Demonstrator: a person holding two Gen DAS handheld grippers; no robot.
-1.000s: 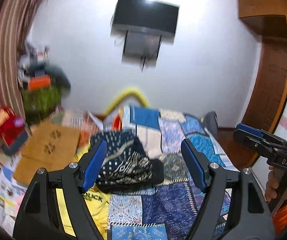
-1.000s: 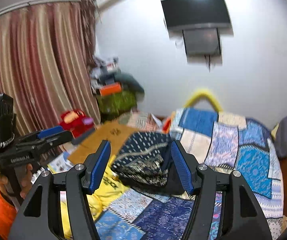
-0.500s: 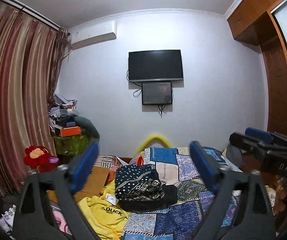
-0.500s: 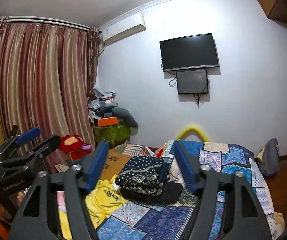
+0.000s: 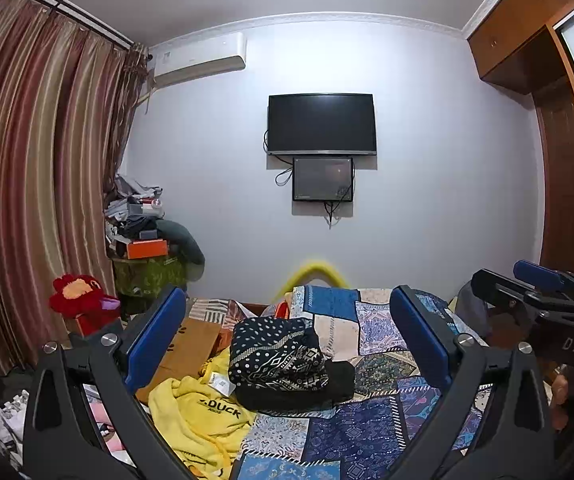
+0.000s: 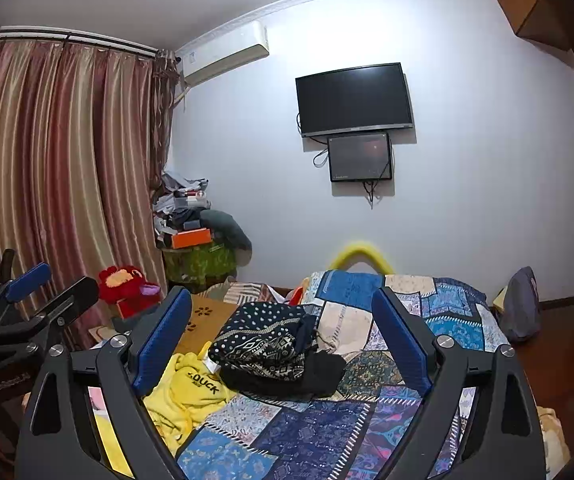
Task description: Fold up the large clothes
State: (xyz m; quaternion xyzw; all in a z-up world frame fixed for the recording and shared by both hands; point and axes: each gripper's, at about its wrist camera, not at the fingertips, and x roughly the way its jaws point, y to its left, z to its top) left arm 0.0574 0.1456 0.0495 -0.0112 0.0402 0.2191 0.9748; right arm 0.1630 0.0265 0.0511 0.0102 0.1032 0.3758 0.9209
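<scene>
While both pairs of tongs are hanging back from the bed (image 5: 375, 432), I am reading the scene from the left. The yellow top (image 5: 203, 412) is lying crumpled at the bed's left edge, part of it draping over the side, so I judge it is waiting its turn. My left tongs (image 5: 287, 344) have just been opening and are now standing as wide as they go, with nothing between the pads; the dark patterned bundle (image 5: 279, 360) only appears framed by them, lying well ahead on the quilt. That bundle is sitting as a folded stack on a black piece, which suggests it is finished and set down. My right tongs (image 6: 283, 340) have likewise just been spreading and are gaping empty, pointing slightly down at the same bundle. I am guessing the wide jaws are ready for the next garment. How many garments are in the stack is hard to tell, and the yellow top's lower part is being cut off by the tongs' frame.
</scene>
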